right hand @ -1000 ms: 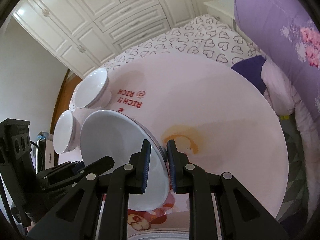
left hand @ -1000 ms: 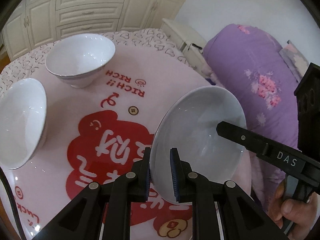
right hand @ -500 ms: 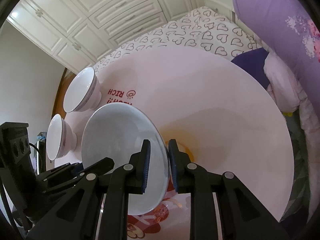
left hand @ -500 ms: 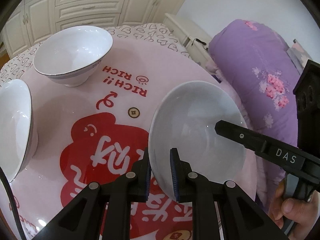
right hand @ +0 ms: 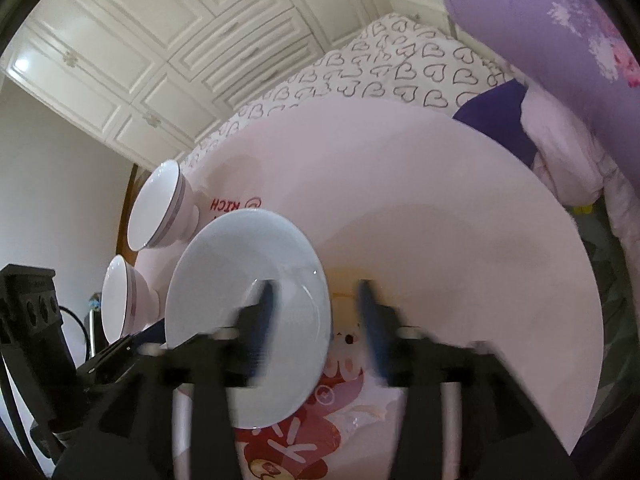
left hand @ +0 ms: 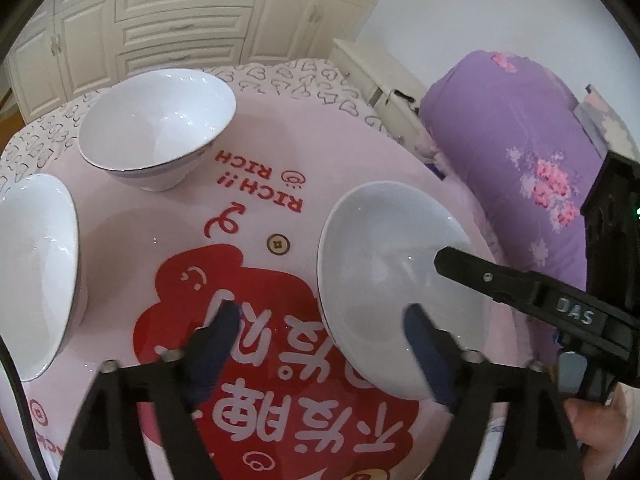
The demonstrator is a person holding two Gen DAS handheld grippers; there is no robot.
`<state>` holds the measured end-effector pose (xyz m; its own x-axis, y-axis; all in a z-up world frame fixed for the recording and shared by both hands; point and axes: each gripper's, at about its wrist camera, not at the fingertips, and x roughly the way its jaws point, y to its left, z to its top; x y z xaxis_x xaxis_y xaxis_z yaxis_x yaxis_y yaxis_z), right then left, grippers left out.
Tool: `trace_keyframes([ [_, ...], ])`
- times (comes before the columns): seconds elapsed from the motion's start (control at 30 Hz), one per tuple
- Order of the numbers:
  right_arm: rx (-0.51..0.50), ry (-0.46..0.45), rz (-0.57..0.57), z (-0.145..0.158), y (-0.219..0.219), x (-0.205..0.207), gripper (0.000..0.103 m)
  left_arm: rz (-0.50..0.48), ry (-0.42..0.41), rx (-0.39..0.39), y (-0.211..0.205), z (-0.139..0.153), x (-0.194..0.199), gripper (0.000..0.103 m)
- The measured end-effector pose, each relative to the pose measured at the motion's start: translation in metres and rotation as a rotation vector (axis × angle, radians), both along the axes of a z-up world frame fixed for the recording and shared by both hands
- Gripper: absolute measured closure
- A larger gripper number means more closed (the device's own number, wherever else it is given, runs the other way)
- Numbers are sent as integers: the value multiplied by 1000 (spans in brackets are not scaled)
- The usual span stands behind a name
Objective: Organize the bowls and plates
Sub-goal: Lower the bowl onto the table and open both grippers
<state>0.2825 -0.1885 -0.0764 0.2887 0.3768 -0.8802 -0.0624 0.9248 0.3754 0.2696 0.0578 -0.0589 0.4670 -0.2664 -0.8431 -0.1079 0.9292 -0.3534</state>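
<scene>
Both tongs (left hand: 320,320) (right hand: 316,300) just opened, straddling plate (left hand: 384,264)

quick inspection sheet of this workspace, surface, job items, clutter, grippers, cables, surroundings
surface: round pink table with red print, over a heart-patterned cloth.
job's things: white plate at the table's right side, between both sets of jaws; whether it rests flat cannot be told. Two white bowls, far bowl and near bowl, upright at the left.
clutter: nothing seen.
grippers: left gripper open, jaws astride the plate rim, pads clear. Right gripper open, blurred, also astride the rim. Both have just been opening.
cables: black cable at the left edge.
surroundings: white cabinets, purple floral bedding.
</scene>
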Motion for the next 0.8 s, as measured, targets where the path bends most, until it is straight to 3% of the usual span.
trace_keyframes([
  [0.13,27,-36,-38,5,-7,-4,0,17,-15,11,5,7,-7,4],
  [0.43,60,-113,-84,28,-13,-14,0,60,-108,35,22,39,-38,1],
  [0.8,86,-184,-45,61,7,-35,0,143,-223,80,57,84,-90,1],
])
